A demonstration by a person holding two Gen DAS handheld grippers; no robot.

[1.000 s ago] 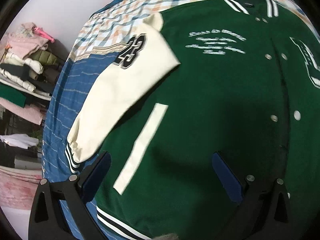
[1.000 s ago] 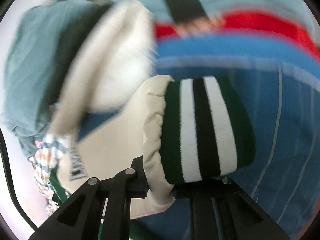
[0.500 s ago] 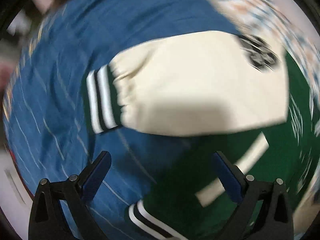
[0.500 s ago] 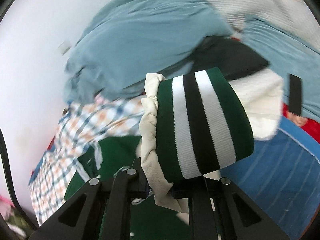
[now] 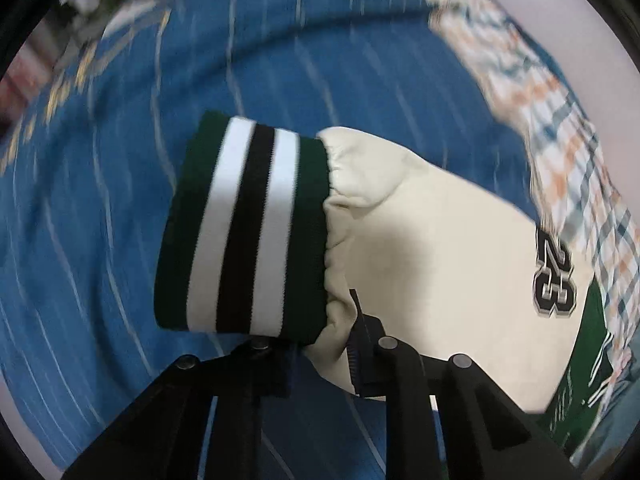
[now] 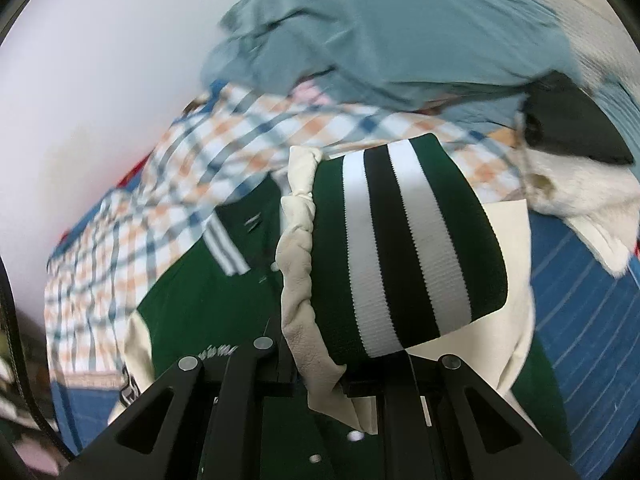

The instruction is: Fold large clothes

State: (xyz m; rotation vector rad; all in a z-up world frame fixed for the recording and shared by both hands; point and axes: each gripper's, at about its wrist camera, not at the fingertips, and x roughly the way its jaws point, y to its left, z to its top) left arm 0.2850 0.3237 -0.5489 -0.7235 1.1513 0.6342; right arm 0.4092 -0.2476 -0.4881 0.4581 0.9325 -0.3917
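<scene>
Two sleeves, two grippers, one varsity jacket spread on the blue striped bedspread (image 5: 320, 60). On the left side, the left gripper (image 5: 320, 364) is closing its jaws right now, and the cream left sleeve (image 5: 440, 248) sits between them, pinched just behind the striped left cuff (image 5: 244, 228). That cuff, green with white and black bands, stands out ahead of the fingers, above the blue spread. Further along the sleeve a black number patch (image 5: 554, 280) shows, and beyond it a strip of the green jacket body (image 5: 592, 320) near the plaid shirt (image 5: 580, 140) at the far edge of the bed.

Over to the right wrist view: the right gripper (image 6: 320, 384) is clamped narrow on the cream right sleeve (image 6: 300, 280), bunched leather squeezed between the pads, with the striped right cuff (image 6: 404, 248) propped up ahead of it. Below lies the green front of the jacket (image 6: 200, 300) with its snaps and striped collar trim. Behind it the same plaid shirt (image 6: 220, 160) lies toward the wall, under a heap of clothes: a grey-blue garment (image 6: 400, 32) on top, something black (image 6: 572, 124) and a fleecy white piece (image 6: 580, 192) at the right edge of the bed. Both views are smeared by motion.
</scene>
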